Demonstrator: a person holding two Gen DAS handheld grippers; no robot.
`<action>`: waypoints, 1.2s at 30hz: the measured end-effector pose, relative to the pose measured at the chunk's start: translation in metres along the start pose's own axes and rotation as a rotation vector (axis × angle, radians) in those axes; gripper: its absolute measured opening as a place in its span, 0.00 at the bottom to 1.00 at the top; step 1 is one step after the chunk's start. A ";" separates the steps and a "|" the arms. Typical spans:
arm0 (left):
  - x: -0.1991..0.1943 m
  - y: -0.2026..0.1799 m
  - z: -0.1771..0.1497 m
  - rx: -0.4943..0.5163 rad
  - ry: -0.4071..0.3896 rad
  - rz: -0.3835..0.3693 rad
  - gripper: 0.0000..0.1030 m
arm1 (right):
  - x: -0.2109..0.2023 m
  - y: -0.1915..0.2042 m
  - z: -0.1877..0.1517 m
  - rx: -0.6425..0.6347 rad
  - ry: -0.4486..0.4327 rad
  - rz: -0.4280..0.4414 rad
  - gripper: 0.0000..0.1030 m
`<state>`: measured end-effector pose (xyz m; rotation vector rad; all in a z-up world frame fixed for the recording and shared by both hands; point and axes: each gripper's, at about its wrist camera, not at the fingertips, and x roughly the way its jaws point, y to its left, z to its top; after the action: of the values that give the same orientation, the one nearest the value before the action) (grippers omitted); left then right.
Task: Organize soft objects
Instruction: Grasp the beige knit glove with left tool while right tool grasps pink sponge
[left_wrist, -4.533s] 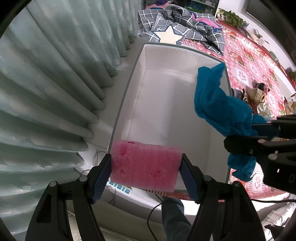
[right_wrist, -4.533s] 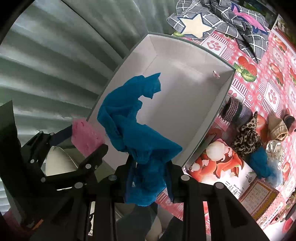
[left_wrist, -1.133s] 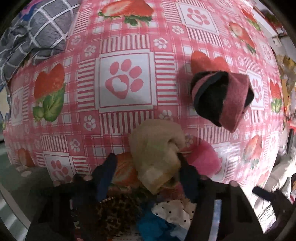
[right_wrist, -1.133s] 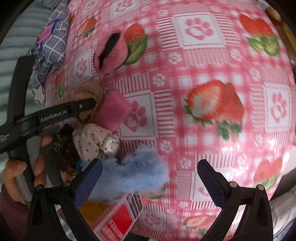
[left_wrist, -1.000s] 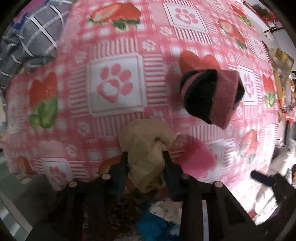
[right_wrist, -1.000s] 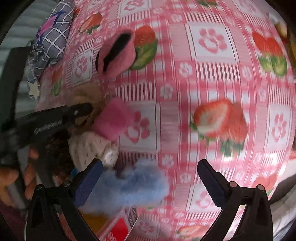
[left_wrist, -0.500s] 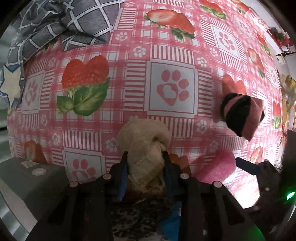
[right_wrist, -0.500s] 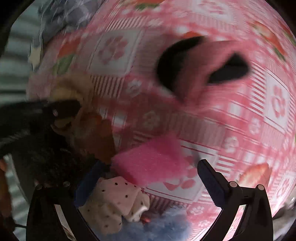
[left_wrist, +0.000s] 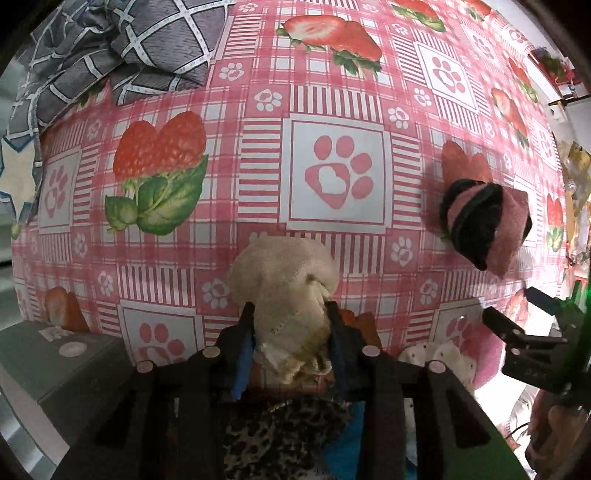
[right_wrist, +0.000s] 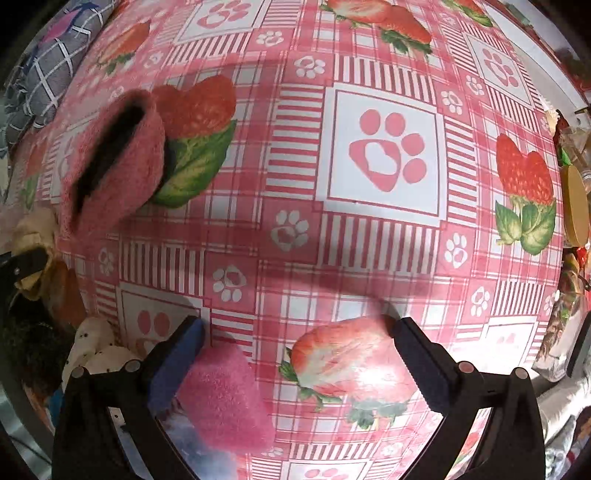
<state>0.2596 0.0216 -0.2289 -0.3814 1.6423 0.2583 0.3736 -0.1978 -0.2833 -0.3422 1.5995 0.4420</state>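
Two tools point down over a pink strawberry-and-paw mat (left_wrist: 258, 177). Our left tool (left_wrist: 290, 317) is clamped on a cream knitted item (left_wrist: 284, 280), which bulges out beyond the fingertips; its jaws have just been easing wider, yet the pads press the fabric on both sides. Our right tool (right_wrist: 295, 332) stands wide apart, holding nothing. A pink sponge (right_wrist: 221, 395) lies just inside its left finger, touching it. Farther off on the mat rests a pink-and-black sock roll (right_wrist: 110, 158), well apart from both tools.
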 end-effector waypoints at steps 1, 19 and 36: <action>0.003 -0.002 0.000 0.003 0.003 0.005 0.51 | 0.000 0.002 0.000 -0.002 -0.003 0.015 1.00; 0.036 -0.018 0.005 0.013 0.011 0.059 0.63 | -0.031 0.028 -0.072 -0.048 -0.060 0.064 1.00; 0.035 -0.019 0.000 0.013 0.015 0.066 0.64 | -0.024 -0.005 -0.088 0.014 -0.069 -0.044 1.00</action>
<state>0.2641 0.0004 -0.2628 -0.3203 1.6726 0.2948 0.3002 -0.2451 -0.2556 -0.3473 1.5243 0.4053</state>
